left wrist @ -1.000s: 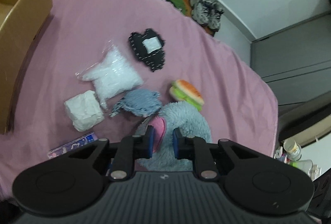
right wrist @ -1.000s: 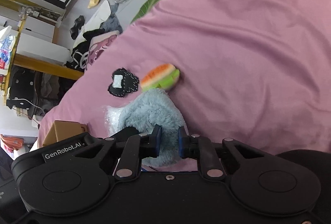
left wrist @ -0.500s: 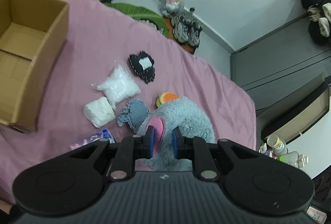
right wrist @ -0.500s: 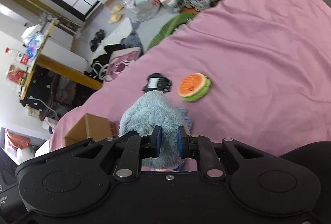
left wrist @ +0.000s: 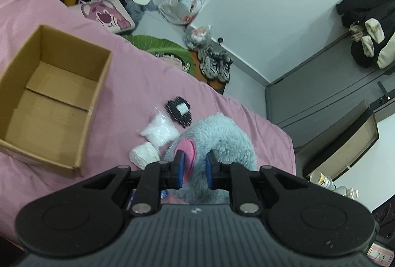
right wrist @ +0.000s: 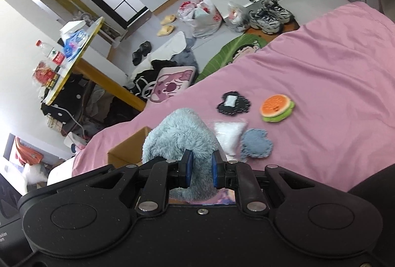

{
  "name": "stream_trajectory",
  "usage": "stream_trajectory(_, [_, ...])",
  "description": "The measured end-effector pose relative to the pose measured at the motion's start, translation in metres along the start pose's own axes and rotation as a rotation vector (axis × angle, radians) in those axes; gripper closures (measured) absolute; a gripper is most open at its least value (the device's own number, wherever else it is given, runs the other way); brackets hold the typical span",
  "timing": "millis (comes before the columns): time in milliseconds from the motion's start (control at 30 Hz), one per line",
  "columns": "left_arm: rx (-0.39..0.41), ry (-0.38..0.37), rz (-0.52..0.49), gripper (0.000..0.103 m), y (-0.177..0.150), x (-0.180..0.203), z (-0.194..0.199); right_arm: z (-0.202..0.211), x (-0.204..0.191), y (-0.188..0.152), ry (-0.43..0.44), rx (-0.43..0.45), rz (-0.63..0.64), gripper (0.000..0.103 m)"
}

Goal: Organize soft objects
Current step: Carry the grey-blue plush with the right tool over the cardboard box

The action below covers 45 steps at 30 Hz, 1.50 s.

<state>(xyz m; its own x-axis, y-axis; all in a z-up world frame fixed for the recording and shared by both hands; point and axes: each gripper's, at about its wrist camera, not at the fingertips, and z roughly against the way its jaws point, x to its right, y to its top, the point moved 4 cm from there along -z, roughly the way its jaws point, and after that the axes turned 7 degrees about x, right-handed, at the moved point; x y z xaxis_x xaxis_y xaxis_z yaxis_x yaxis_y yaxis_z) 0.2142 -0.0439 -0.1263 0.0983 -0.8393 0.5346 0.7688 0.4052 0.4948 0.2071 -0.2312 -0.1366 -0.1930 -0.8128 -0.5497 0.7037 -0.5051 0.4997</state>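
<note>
Through my left wrist camera, my left gripper [left wrist: 193,169] is pinching the blue plush toy [left wrist: 219,141] at a pink patch, the blue pads pressed into the fur on either side. The toy is lifted off the pink bedspread [left wrist: 138,79] and bulges up and right beyond the pads. The open cardboard box [left wrist: 53,96] lies up and to the left, its mouth empty; the bagged white stuffing [left wrist: 160,130] and white wad [left wrist: 144,157] sit between box and toy, low enough, I judge, to pass over.

Through my right wrist camera, my right gripper [right wrist: 200,172] is clamped on the same blue plush toy [right wrist: 177,141], which rises straight ahead. A box corner [right wrist: 128,146] peeks out left of it, probably the same box; the plush hides the rest. The left gripper looks nearer the box.
</note>
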Motion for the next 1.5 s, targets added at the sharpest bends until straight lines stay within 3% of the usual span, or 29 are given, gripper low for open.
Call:
stream_trajectory(467, [0.085,-0.004,0.050,0.086,0.028,-0.046,0.037,-0.006,-0.062,-0.018,0.077,0.008,0.064,0.087])
stream_trajectory(833, [0.131,0.021,0.119,0.086,0.054,-0.096,0.046,-0.039,-0.106,-0.032,0.130,-0.049,0.077,0.087])
stream_trajectory(1500, [0.141,0.107,0.239,0.086,0.089,-0.183,-0.002,-0.142,-0.140,-0.055,0.103,-0.166,0.105,0.087])
